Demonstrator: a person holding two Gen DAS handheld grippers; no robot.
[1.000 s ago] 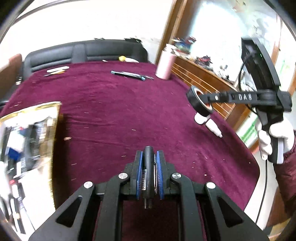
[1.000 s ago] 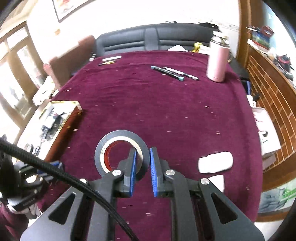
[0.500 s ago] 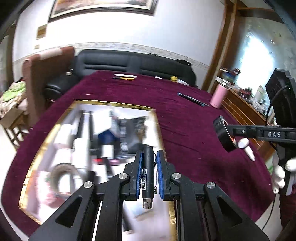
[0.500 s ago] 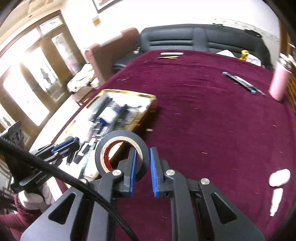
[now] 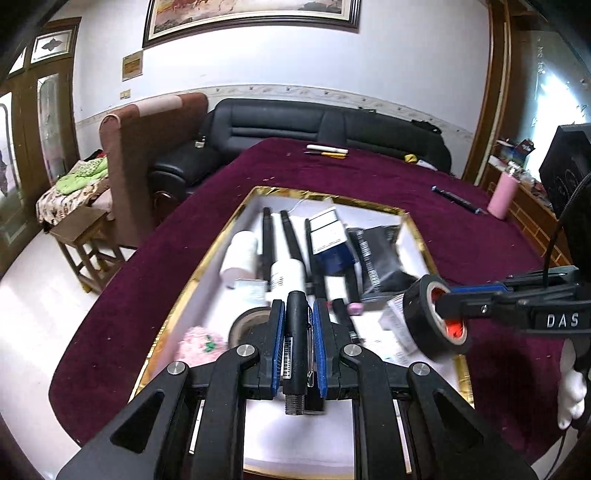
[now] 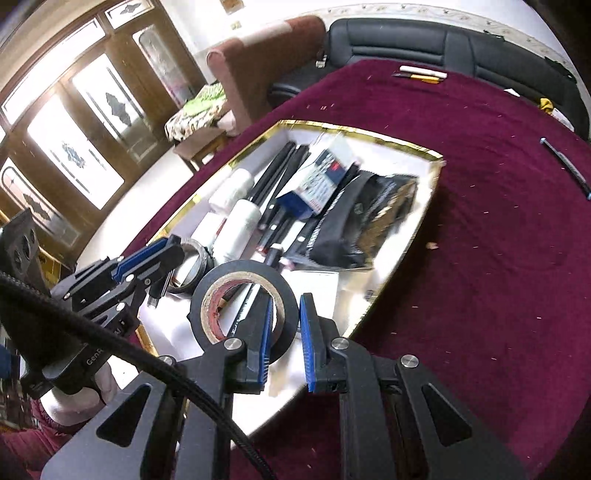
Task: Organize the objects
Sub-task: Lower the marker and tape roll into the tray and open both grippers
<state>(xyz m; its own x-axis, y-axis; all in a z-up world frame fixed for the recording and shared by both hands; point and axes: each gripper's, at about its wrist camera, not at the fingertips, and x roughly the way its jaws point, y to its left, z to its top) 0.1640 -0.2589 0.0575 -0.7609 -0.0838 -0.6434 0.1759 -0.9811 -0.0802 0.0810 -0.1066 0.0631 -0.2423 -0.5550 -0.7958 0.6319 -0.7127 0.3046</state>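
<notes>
While gold-rimmed box (image 5: 236,218) holds clutter, left claw (image 5: 298,347) grips pen (image 5: 297,332), right claw (image 6: 284,332) pinches tape roll (image 6: 207,295).

A home living room: a black leather sofa (image 5: 325,125) and a brown upholstered armchair (image 5: 147,147) stand behind a large table (image 5: 461,221) draped in burgundy velvet cloth, a framed painting (image 5: 251,14) hangs on the white wall, and wooden glazed doors (image 6: 74,122) let daylight in.

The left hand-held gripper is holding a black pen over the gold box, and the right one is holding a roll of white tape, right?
Almost. The roll of tape in the right hand-held gripper is black, not white, as the right wrist view shows. The rest is right: the left hand-held gripper holds a black pen over the gold box.
</notes>
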